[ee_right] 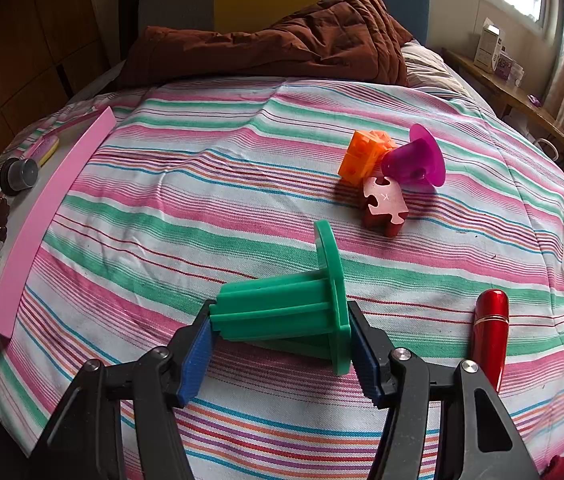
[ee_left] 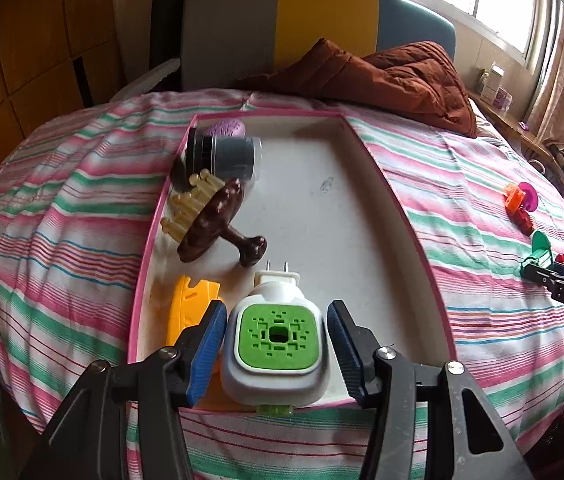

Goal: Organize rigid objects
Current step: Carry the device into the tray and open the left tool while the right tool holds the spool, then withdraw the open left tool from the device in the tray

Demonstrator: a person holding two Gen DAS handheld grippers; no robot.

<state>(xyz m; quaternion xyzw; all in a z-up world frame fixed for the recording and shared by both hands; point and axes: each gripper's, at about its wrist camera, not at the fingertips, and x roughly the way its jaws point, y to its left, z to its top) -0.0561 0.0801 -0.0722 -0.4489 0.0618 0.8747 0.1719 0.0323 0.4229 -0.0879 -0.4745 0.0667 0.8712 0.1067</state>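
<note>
Left wrist view, left gripper (ee_left: 277, 350) jaws standing wide around one white-and-green plug-in device (ee_left: 275, 344), lying at near end of pink-rimmed tray (ee_left: 378, 168), tray also holding one brown brush (ee_left: 211, 220), one yellow piece (ee_left: 191, 308), one grey jar (ee_left: 225, 156); right wrist view, right gripper (ee_right: 279, 354) jaws closing on one green spool (ee_right: 294, 304) resting on striped bed (ee_right: 201, 184), one red tube (ee_right: 490, 332) right.

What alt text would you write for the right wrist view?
The right gripper closes around a green plastic flanged spool lying on a striped bedsheet. Beyond lie an orange block, a magenta cone and a red puzzle piece.
</note>
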